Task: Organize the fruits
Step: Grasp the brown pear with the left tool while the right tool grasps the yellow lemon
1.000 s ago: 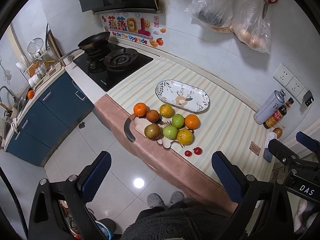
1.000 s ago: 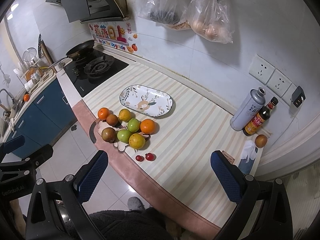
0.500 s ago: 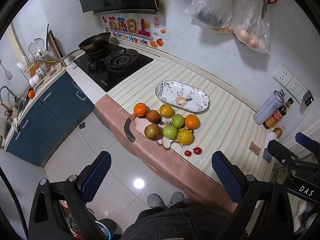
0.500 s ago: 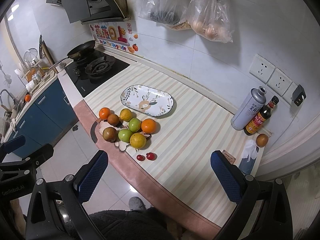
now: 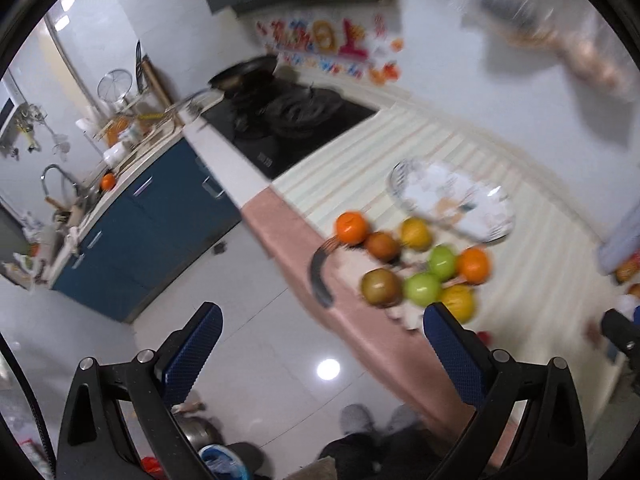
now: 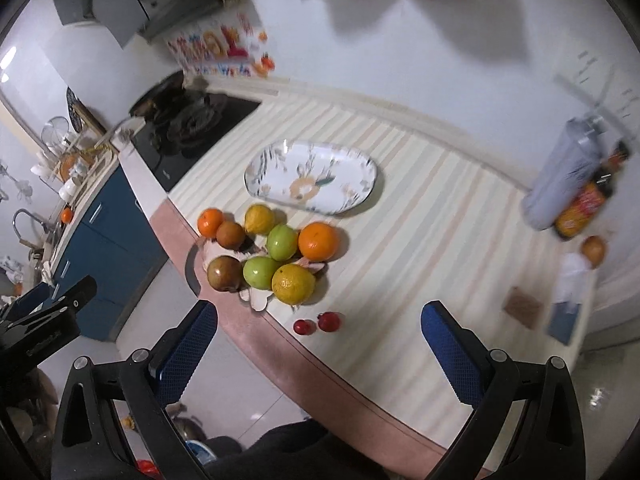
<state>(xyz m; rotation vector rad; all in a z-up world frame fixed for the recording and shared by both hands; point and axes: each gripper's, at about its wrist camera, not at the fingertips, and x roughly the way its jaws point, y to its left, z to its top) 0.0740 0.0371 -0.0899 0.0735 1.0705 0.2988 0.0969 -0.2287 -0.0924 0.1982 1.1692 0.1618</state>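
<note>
A pile of fruit sits near the counter's front edge: oranges (image 6: 318, 241), green apples (image 6: 261, 272), a yellow citrus (image 6: 293, 284) and brown fruit (image 6: 224, 273). Two small red fruits (image 6: 329, 321) lie just in front. An empty oval patterned plate (image 6: 314, 177) lies behind the pile. My right gripper (image 6: 320, 344) is open and empty, above the counter edge in front of the fruit. My left gripper (image 5: 322, 346) is open and empty, over the floor left of the pile (image 5: 420, 268); the plate also shows in that view (image 5: 452, 200).
A gas hob with a pan (image 6: 188, 120) is at the back left. A spray can (image 6: 560, 184) and sauce bottle (image 6: 588, 200) stand at the right wall. Bags hang on the wall above. Blue cabinets (image 5: 152, 224) and a sink line the left side.
Both grippers have moved closer to the fruit and swung; the views are now motion-blurred. The fruit and plate have not moved. Both grippers stay open.
</note>
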